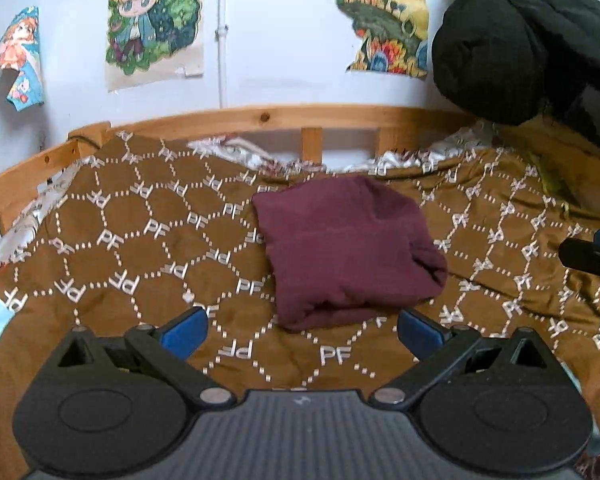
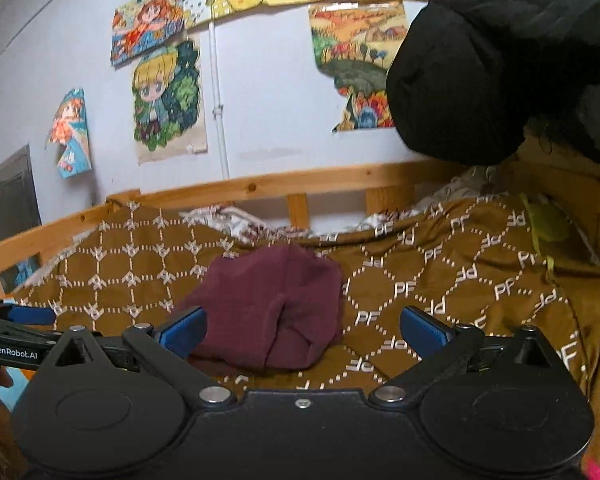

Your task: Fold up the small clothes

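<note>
Folded maroon garment (image 1: 348, 252) sits on the brown patterned bedspread (image 1: 140, 240). Left tongs (image 1: 302, 334) spread wide, holding nothing. Right tongs (image 2: 302, 332) likewise agape and unloaded just short of it.

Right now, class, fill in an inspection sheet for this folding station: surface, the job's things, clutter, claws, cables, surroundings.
Surface: brown blanket with a white PF pattern, spread over a bed.
Job's things: maroon garment, folded into a compact bundle, lying free on the blanket.
Clutter: black padded bundle at upper right; green item on the blanket's far right.
Claws: left claw open, empty; right claw open, empty; neither touches the garment.
Cables: nothing seen.
Surroundings: wooden bed rail; cartoon posters on a pale wall.
</note>
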